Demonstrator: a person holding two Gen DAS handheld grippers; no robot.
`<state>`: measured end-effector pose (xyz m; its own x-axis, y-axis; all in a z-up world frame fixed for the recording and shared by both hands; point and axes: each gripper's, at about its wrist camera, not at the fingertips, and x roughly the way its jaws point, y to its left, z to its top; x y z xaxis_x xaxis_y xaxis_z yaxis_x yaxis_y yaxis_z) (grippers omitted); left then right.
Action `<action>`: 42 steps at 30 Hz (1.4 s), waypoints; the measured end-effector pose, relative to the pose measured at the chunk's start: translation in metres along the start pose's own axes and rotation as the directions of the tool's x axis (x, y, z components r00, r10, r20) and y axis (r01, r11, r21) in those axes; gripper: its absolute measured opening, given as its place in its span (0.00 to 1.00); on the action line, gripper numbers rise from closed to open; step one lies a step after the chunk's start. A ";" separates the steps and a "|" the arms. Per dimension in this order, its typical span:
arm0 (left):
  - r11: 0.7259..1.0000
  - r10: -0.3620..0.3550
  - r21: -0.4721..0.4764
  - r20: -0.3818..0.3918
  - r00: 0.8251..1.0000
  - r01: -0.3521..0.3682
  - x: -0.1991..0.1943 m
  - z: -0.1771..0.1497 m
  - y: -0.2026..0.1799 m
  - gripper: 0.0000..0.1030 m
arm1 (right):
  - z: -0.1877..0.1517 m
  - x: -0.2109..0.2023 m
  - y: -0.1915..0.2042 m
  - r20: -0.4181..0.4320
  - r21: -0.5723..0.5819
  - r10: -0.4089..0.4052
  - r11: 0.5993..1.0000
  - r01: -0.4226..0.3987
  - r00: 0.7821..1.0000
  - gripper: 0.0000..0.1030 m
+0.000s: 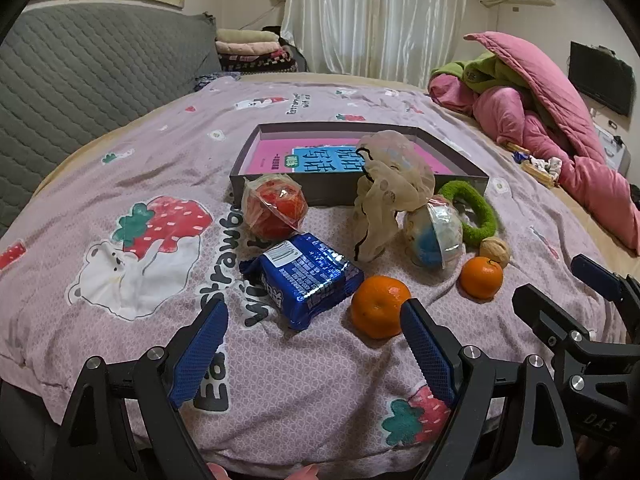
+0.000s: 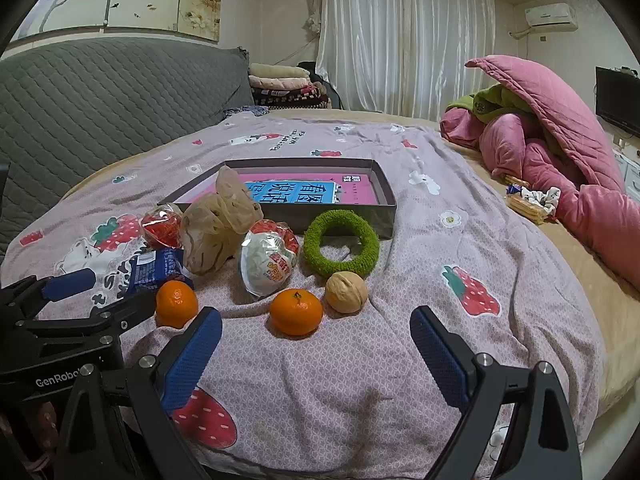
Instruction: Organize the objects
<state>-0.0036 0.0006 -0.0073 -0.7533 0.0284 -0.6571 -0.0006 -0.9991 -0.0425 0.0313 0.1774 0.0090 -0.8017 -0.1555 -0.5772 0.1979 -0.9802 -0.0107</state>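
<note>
Bed (image 2: 400,380) fills both views, covered by a pale purple quilt printed with strawberries and bears. Grey quilted headboard (image 1: 80,80) along the far left. White curtain (image 2: 400,36) at the back wall, air conditioner (image 2: 550,15) high to its right, dark screen (image 2: 618,100) on the right wall. Heap of pink bedding (image 2: 560,152) with a green piece tucked in it, on the bed's far right side. Folded blankets (image 1: 250,50) stacked beside the headboard.

Shallow dark box (image 2: 390,210) lies open on the quilt mid-bed; a pink and blue book (image 2: 296,192) lies flat inside it. All else sits outside, in front of the box: crumpled beige mesh bag (image 1: 384,196) standing against the front wall; blue snack packet (image 1: 308,276); wrapped red ball (image 1: 276,208) just beside the box's left corner; clear wrapped capsule toy (image 2: 266,264); green fuzzy ring (image 2: 340,244) touching the box front.

Two mandarins, the left mandarin (image 1: 378,306) near the packet, the right mandarin (image 2: 296,312) just beside a walnut (image 2: 346,292).

Left gripper (image 1: 314,354) spread wide, holding nothing, low over the quilt before the packet. Right gripper (image 2: 316,354) likewise wide and empty, in front of the right mandarin.
</note>
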 end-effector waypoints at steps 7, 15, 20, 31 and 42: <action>1.000 -0.007 -0.001 -0.002 1.000 0.007 0.001 0.000 0.001 0.86 | 0.001 -0.001 -0.002 0.004 0.008 0.006 1.000 -0.006 1.000 0.93; 1.000 -0.002 0.000 -0.004 1.000 0.002 0.002 0.000 0.001 0.86 | 0.002 -0.001 -0.001 0.006 0.001 0.006 1.000 -0.006 1.000 0.93; 1.000 -0.003 0.002 -0.008 1.000 0.003 0.003 -0.001 0.001 0.86 | 0.002 -0.001 -0.001 0.007 -0.003 0.004 1.000 -0.004 1.000 0.93; 1.000 0.004 0.000 0.000 1.000 -0.004 0.001 -0.001 0.000 0.86 | 0.000 0.000 0.000 0.001 -0.014 -0.001 1.000 0.001 1.000 0.93; 1.000 0.003 -0.002 -0.004 1.000 -0.003 0.000 0.000 0.001 0.86 | 0.001 0.000 0.001 0.002 -0.011 0.005 1.000 -0.005 1.000 0.93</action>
<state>-0.0036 -0.0005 -0.0075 -0.7510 0.0257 -0.6599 0.0028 -0.9991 -0.0422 0.0311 0.1766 0.0098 -0.8018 -0.1609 -0.5756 0.2084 -0.9779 -0.0168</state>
